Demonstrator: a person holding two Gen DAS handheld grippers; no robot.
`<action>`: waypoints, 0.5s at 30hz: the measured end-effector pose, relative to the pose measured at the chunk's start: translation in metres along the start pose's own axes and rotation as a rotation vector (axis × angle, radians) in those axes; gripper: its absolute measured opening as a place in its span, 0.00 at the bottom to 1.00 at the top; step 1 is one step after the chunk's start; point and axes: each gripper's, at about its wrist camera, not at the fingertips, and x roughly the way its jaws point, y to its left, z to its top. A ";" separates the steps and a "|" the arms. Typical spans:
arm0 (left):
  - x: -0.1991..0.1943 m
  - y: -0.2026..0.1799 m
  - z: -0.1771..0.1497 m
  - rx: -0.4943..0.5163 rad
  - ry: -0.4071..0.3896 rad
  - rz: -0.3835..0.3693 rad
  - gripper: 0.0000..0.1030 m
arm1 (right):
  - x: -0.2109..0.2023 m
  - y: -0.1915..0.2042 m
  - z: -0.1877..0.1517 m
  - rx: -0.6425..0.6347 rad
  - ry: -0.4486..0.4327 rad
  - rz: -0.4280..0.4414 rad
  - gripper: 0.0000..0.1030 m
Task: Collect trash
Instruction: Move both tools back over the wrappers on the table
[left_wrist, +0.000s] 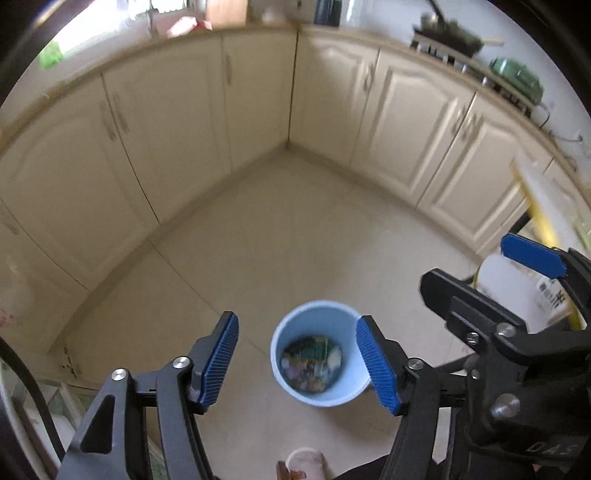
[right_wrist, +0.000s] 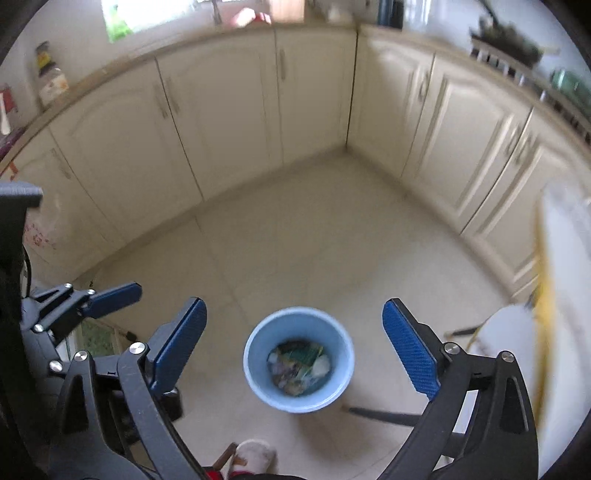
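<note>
1. The left gripper (left_wrist: 299, 360) hangs above the floor, tipped steeply downward, its two blue-padded fingers (left_wrist: 218, 363) spread apart with nothing between them.
2. The right gripper (right_wrist: 295, 343) is angled down the same way, its jaws spread wider, and empty as well.
3. In the left wrist view the right gripper shows at the right edge, close beside the left one; in the right wrist view the left gripper shows at the left edge.
4. A slippered foot (right_wrist: 255, 456) of the person shows at the bottom edge of both views, just in front of the bin.
5. Below the jaws stands a light blue bin (right_wrist: 255, 373), upright on the pale tiled floor (right_wrist: 295, 240). In the right wrist view it sits centred between the two pads; in the left wrist view it lies toward the right pad, which overlaps its rim.
6. Inside the bin lies the trash (right_wrist: 297, 369), a blurred heap of crumpled wrappers and paper at the bottom.
7. Farther off, cream cabinets (left_wrist: 177, 122) meet in a corner, with a worktop above them carrying blurred objects.
</note>
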 end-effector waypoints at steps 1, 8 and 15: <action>-0.015 -0.005 -0.001 0.008 -0.039 0.007 0.68 | -0.015 0.001 0.001 -0.003 -0.030 -0.005 0.95; -0.112 -0.060 -0.019 0.064 -0.274 0.005 0.80 | -0.144 0.005 -0.003 -0.031 -0.258 -0.113 1.00; -0.203 -0.135 -0.071 0.119 -0.556 0.013 0.94 | -0.271 -0.002 -0.023 0.004 -0.480 -0.240 1.00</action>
